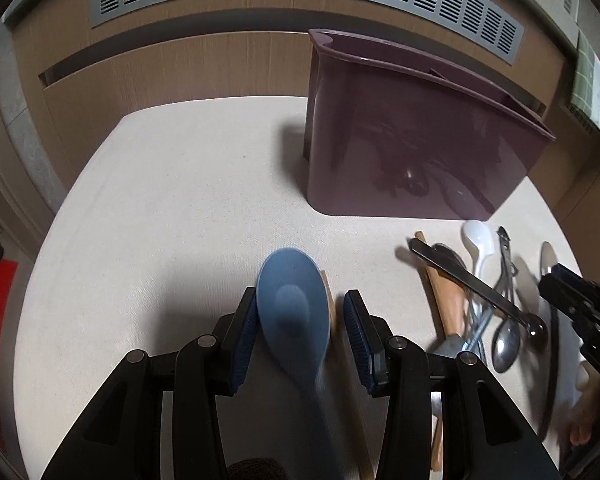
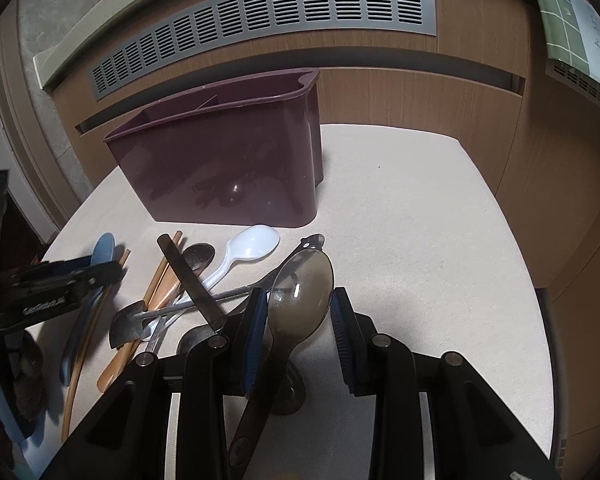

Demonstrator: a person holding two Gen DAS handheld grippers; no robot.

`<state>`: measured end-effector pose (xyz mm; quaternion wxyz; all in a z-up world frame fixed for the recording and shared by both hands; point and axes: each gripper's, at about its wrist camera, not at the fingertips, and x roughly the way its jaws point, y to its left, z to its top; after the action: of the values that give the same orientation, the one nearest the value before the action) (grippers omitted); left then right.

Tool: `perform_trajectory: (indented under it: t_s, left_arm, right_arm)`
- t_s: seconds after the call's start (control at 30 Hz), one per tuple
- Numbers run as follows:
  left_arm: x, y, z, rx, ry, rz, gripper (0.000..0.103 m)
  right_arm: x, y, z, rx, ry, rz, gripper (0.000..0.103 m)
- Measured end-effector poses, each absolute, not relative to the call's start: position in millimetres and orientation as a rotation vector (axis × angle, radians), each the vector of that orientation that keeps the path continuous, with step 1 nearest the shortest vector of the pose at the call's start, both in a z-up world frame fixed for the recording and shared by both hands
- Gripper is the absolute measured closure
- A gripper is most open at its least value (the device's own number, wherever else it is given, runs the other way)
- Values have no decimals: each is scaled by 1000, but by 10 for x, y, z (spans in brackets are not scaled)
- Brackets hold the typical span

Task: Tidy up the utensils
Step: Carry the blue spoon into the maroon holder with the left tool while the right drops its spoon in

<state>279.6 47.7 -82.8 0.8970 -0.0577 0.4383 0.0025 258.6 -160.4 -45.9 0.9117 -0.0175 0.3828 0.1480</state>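
Observation:
A maroon utensil holder (image 1: 416, 148) (image 2: 228, 160) stands at the back of the pale table. In the left wrist view a blue spoon (image 1: 292, 308) lies between the fingers of my left gripper (image 1: 300, 332). The gripper is open, and a gap shows at its right pad. The right wrist view shows the left gripper (image 2: 112, 270) over that blue spoon (image 2: 104, 248). My right gripper (image 2: 298, 314) is shut on the bowl of a brown translucent spoon (image 2: 300, 300), whose handle runs back towards the camera. The right gripper (image 1: 556, 276) also shows at the right edge of the left view.
A loose pile lies in front of the holder: a white plastic spoon (image 2: 248, 248), metal spoons (image 1: 508, 340), a flat metal handle (image 2: 192, 280), tongs and wooden chopsticks (image 2: 160, 280). A wooden cabinet with a grey vent grille (image 2: 260, 16) rises behind the table.

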Motion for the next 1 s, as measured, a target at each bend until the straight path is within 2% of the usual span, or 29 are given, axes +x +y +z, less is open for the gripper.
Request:
perform_trajectory:
  t_s: [0.33,0.4,0.43,0.57,0.83,1.0]
  left_arm:
    - [2806,512,-844,-146,916,5,59]
    - [2820,527,-822,-160,930,21,61]
    - [2823,532,-803,-165,930,34,68]
    - [2708,521,-646,-146,845,26,68]
    - [2186,501,73,-167,570,-60,68]
    - [2073,557,919,-193,356,-153,68]
  right_arm:
    - [2533,-1593,-389,-47,757,294,73]
    - [2509,-1586,-355,-49,747,292,73]
    - [2491,-1579,-333,-53,739,289,73]
    - [2426,-1571,-263,-62,720,285,73]
    - [2309,-1604,-137,-43,670,303,73]
    - [2161,-1688,411,-4,463,323,74]
